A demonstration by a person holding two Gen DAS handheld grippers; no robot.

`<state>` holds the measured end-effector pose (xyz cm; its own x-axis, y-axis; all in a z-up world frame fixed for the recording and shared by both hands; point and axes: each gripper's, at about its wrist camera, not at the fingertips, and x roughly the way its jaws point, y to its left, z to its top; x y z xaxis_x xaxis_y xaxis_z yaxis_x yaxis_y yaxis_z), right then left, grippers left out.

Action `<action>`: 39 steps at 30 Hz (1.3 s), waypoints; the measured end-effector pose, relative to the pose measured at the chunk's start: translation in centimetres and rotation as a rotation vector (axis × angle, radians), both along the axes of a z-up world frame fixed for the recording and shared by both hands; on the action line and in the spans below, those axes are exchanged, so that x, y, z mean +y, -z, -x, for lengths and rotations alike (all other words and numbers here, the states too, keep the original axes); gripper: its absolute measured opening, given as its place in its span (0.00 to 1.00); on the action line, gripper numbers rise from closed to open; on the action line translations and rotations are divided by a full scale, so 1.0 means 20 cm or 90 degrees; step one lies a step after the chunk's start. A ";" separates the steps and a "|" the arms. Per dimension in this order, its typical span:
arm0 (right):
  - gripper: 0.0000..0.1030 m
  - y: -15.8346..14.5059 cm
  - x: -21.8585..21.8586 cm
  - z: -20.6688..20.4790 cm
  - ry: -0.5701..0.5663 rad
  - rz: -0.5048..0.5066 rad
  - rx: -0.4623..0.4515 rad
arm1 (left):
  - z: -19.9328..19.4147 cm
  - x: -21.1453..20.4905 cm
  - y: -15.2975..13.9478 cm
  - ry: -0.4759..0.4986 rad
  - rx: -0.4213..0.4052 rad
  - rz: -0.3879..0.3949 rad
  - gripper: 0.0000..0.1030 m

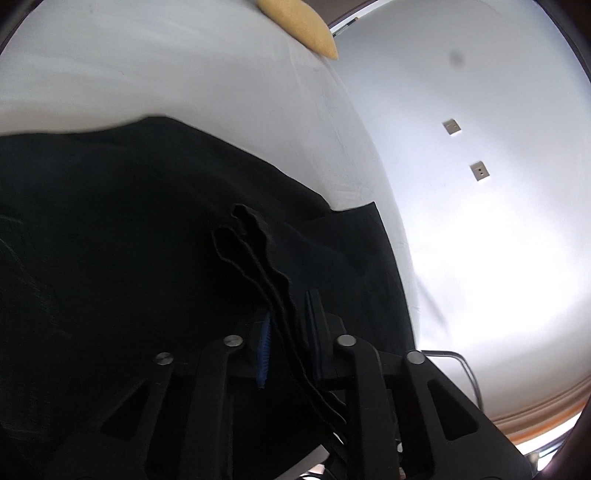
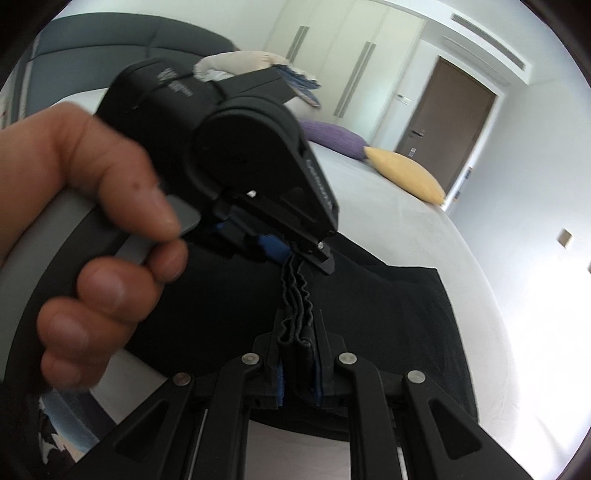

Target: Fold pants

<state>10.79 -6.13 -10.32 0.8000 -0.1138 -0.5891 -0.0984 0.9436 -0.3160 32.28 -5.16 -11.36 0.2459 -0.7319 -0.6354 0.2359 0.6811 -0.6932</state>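
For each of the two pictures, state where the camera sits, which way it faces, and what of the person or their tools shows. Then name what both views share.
Left wrist: on the left tool, facing along its fingers over black pants on a white bed.
Right wrist: on the right tool, facing the left tool and the hand holding it.
Shared: pants, bed, yellow pillow.

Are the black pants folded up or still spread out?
Partly folded: several hem layers of the black pants are stacked together, pinched by the right gripper and left gripper; the rest drapes over the bed.
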 end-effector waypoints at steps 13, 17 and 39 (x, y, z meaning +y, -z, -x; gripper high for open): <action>0.13 0.06 0.24 -0.08 -0.102 0.009 0.038 | -0.09 0.35 -0.02 -0.054 -0.018 -0.051 0.13; 0.18 0.14 0.27 -0.10 -0.111 0.005 0.080 | -0.07 0.43 0.04 -0.066 -0.008 -0.095 0.13; 0.26 -0.07 -1.28 -0.09 0.013 -0.651 0.176 | 0.26 0.04 0.04 -0.005 -0.217 -0.448 0.13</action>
<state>12.61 -31.66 -8.95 0.6273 0.5270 -0.5734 -0.0261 0.7501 0.6609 27.17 -4.27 -12.11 0.5153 -0.1814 -0.8376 0.3511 0.9362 0.0132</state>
